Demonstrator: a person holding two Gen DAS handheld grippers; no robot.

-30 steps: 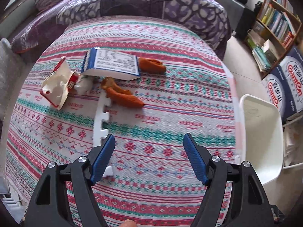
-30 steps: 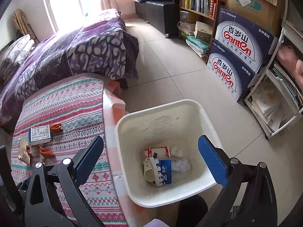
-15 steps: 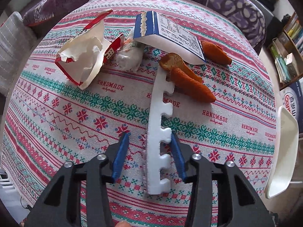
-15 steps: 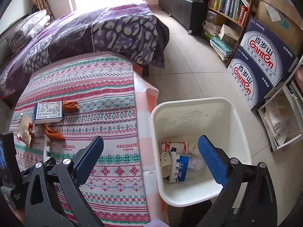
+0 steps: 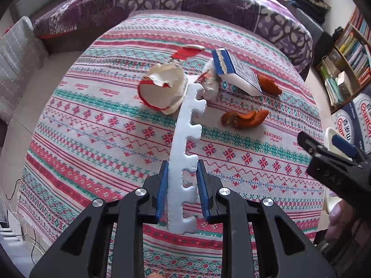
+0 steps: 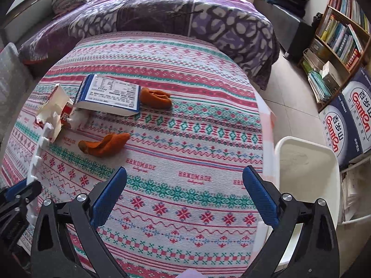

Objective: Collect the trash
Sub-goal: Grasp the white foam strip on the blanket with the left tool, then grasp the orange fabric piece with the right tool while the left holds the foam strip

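Observation:
A long white foam strip (image 5: 185, 127) with a toothed edge stretches away from me over the patterned tablecloth (image 5: 97, 143). My left gripper (image 5: 182, 173) is shut on its near end, both blue pads pressing its sides. Past the strip lie a torn red-and-white carton (image 5: 162, 92), a blue-and-white box (image 5: 238, 74), a crumpled tissue (image 5: 211, 85) and two orange peels (image 5: 243, 118) (image 5: 269, 85). My right gripper (image 6: 184, 180) hovers open over the cloth with nothing between its fingers. The nearer peel (image 6: 104, 144) lies ahead of it to the left.
A white bin (image 6: 308, 162) stands on the floor off the table's right edge. A bed with a purple quilt (image 6: 176, 16) lies beyond the table. A bookshelf (image 6: 343, 37) and stacked blue cartons (image 6: 347, 120) line the right wall. A grey cushion (image 5: 16, 60) sits at left.
The left gripper came forward over the foam strip and closed on it. The right gripper swung from above the bin to over the table, still open.

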